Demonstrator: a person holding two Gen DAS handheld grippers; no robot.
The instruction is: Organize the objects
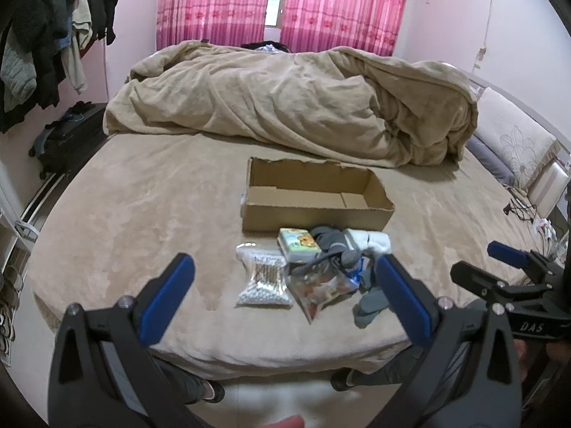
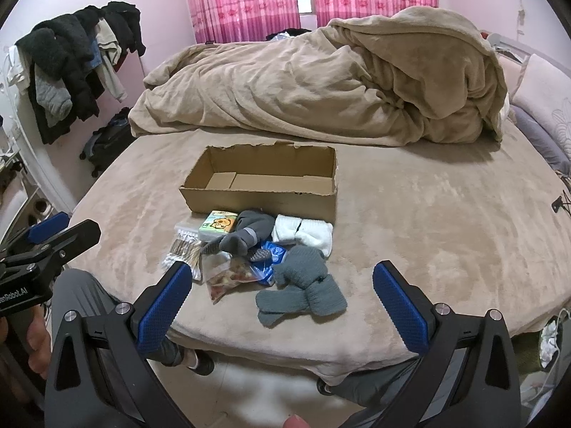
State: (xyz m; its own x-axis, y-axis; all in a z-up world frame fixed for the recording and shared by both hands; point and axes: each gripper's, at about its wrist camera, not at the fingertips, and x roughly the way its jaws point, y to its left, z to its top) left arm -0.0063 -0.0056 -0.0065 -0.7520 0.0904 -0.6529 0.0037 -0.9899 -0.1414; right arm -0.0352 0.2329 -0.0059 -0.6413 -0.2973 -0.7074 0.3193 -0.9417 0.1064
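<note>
With both the left gripper [image 1: 285, 294] and right gripper [image 2: 282, 299] held open and empty, nothing is yet boxed; the near sock pile [image 2: 301, 294] must be grasped and carried to the far cardboard box [image 2: 264, 199].

pink curtains [image 1: 285, 3] behind a bed [image 1: 142, 221] with rumpled beige duvet [image 1: 285, 100], pale pink walls [image 1: 446, 10]
</note>
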